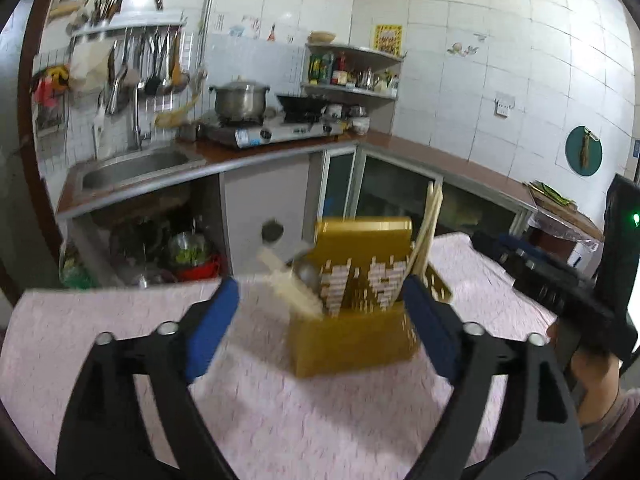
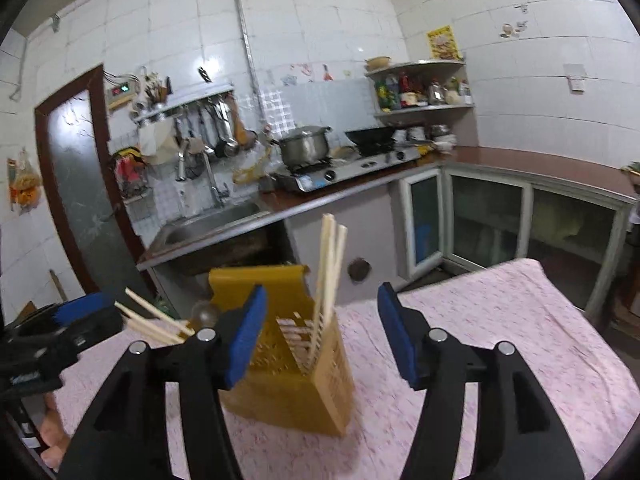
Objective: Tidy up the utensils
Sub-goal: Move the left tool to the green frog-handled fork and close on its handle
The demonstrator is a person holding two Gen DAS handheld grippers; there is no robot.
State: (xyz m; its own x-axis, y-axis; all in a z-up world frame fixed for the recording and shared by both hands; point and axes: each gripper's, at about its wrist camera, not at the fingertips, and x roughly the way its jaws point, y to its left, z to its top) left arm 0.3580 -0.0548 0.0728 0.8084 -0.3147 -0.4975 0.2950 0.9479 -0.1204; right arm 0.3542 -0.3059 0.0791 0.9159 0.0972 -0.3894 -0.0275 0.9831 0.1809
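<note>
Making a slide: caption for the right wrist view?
Open right hand-held gripper nears yellow holder with upright chopsticks on a pink tablecloth.

White tiled walls (image 2: 340, 20) enclose a kitchen. A brown L-shaped counter (image 1: 440, 156) runs along two walls, with glass-fronted cabinets (image 2: 492, 220) below. A steel sink (image 1: 132, 168) sits at its left end, a tap (image 1: 136, 120) behind it. A gas stove (image 1: 276, 130) carries a steel pot (image 1: 240, 98) and a black wok (image 1: 304, 100). Ladles hang from a rail (image 1: 148, 64). A corner shelf (image 2: 424, 88) holds bottles. A dark-framed door (image 2: 76, 184) stands left of the sink. A pink cloth (image 1: 320, 420) covers the table.
</note>
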